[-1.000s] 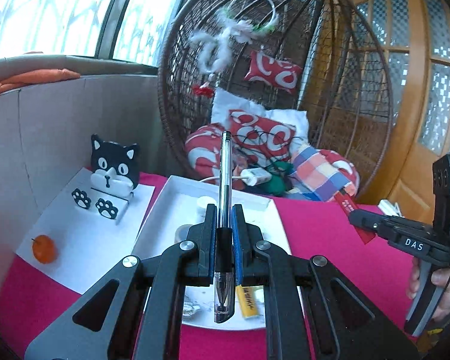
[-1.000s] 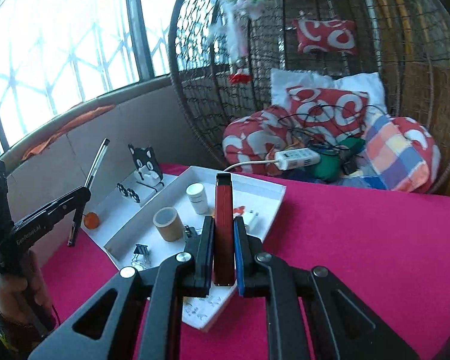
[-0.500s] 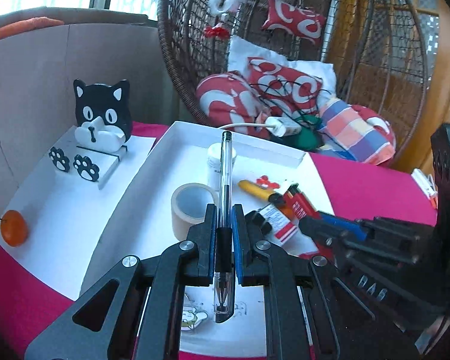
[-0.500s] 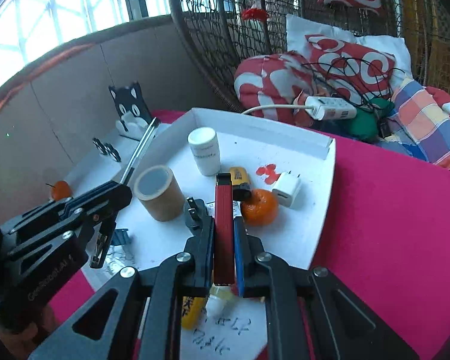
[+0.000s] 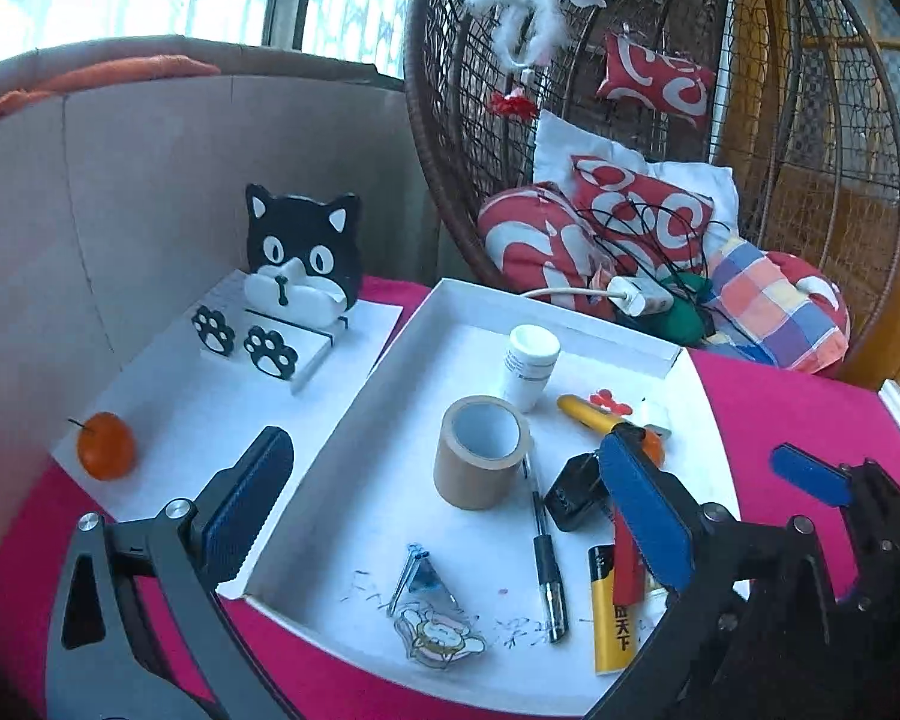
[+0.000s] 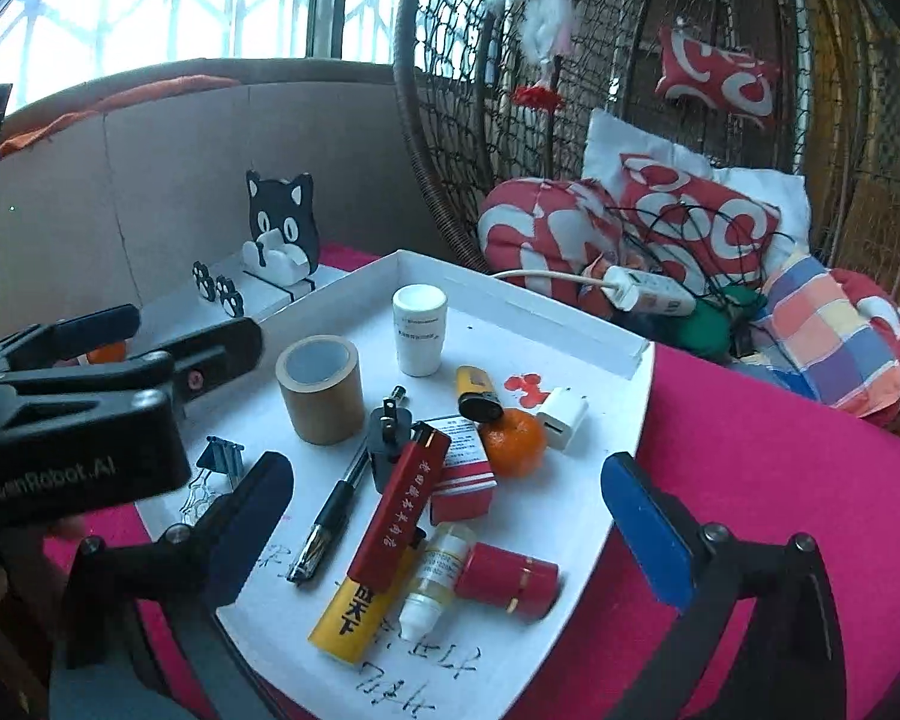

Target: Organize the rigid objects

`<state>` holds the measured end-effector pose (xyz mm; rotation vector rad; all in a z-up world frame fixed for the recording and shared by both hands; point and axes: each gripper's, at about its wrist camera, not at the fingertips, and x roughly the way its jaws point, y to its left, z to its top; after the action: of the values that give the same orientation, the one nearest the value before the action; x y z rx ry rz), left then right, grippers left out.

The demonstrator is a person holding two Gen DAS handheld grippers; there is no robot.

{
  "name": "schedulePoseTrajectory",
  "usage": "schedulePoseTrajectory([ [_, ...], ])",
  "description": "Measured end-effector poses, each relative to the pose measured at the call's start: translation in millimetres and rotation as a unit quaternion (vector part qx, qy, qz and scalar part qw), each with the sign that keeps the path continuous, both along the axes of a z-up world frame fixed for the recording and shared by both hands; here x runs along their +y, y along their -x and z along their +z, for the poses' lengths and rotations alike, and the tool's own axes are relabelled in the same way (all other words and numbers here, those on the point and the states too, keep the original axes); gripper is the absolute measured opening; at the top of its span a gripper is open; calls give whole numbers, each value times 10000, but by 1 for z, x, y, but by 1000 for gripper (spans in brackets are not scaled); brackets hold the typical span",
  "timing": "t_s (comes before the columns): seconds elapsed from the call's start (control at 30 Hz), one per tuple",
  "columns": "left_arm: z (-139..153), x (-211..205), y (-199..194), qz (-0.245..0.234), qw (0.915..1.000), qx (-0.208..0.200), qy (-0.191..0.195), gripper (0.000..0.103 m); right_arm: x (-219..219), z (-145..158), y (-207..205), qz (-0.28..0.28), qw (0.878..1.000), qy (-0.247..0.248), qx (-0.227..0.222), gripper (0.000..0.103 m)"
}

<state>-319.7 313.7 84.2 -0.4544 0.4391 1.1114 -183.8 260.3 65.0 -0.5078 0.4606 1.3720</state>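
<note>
Above the shallow white cardboard tray (image 6: 588, 333), the left gripper (image 5: 450, 516) and right gripper (image 6: 450, 510) have just sprung wide apart, gripping nothing. The black ballpoint pen (image 5: 543, 546) and slim dark-red lighter (image 6: 399, 507) lie inside the tray.

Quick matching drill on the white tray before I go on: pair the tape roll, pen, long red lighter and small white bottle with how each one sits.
1 tape roll
2 pen
3 long red lighter
4 small white bottle

a lying flat on the tray floor
b upright, closed cap on top
c standing on end, hollow core facing up
d propped across other items

Pairs: 1-c, 2-a, 3-d, 4-b
</note>
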Motion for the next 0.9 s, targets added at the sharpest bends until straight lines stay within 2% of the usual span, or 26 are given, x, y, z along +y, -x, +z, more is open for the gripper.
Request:
schedulePoseTrajectory([
  [0.3,20,-24,-9,-163,9996,-4,-249,103,-30,12,-17,-230,9993,-166,236,103],
  [0.53,37,-50,-36,-660,9968,-130,-432,103,-56,20,-43,-495,9967,-380,519,103],
  [0.8,55,-79,-48,-850,9937,-330,-655,103,-80,30,-67,-646,9931,-577,788,103],
  [0.9,60,-87,-48,-767,9949,-108,-649,103,-92,34,-71,-657,9921,-661,845,103],
])
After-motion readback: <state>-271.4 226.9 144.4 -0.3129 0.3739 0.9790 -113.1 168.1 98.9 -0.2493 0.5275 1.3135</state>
